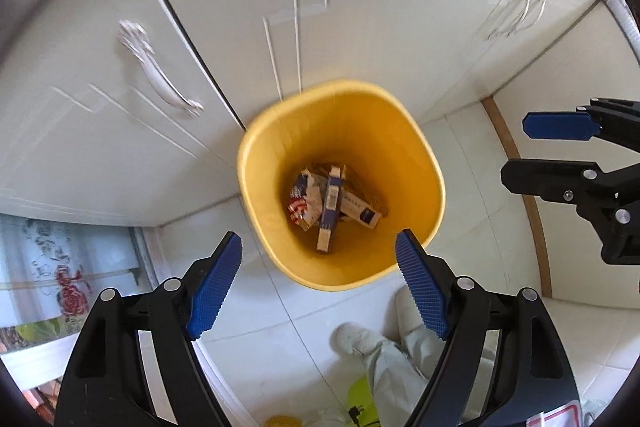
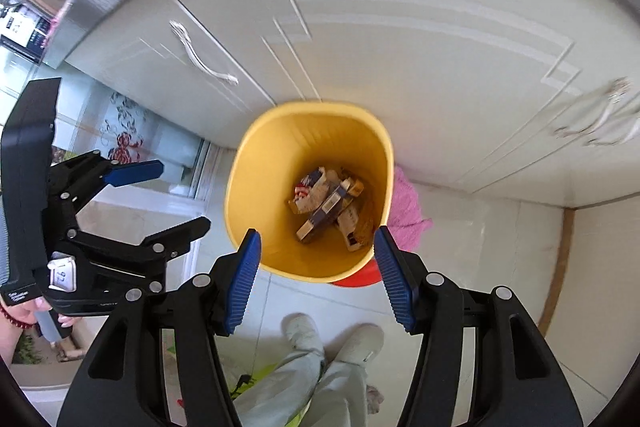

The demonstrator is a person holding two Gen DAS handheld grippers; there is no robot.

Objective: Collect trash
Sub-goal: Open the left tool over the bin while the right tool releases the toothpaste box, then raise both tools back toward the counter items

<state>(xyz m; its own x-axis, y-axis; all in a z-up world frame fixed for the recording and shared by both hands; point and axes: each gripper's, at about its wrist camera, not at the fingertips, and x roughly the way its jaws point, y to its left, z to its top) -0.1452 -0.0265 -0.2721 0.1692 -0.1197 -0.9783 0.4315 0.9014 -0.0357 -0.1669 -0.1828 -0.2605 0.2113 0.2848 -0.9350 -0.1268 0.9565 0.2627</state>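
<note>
The left tongs (image 1: 319,273), black-framed with blue ribbed pads, are held spread wide and empty above a yellow plastic waste bin with rounded corners (image 1: 400,147), whose near rim is framed between the two pads. The right tongs (image 2: 316,273), of the same make, are likewise spread apart with nothing between them, poised over the same yellow bin (image 2: 256,163) from the other side. In the left wrist view the right tongs (image 1: 532,151) are seen off to the right of the bin, and in the right wrist view the left tongs (image 2: 176,195) are seen to the left, gripped by a hand (image 2: 16,323) with a red bead bracelet.

Collected trash is seen at the bottom of the bin: a dark blue and white cardboard box (image 1: 331,213) lies propped across crumpled wrappers (image 1: 304,201), with a second flattened carton (image 1: 360,211) just beside it. Beyond the bin, cream cabinet doors (image 1: 360,27) with a white curved handle (image 1: 158,77) are seen, the bin standing close against them on a pale tiled floor (image 1: 472,227). Below the tongs, pale trousers and white shoes (image 2: 304,331) are visible. A pink fabric item (image 2: 406,203) and a red object (image 2: 358,277) are partly hidden behind the bin.
</note>
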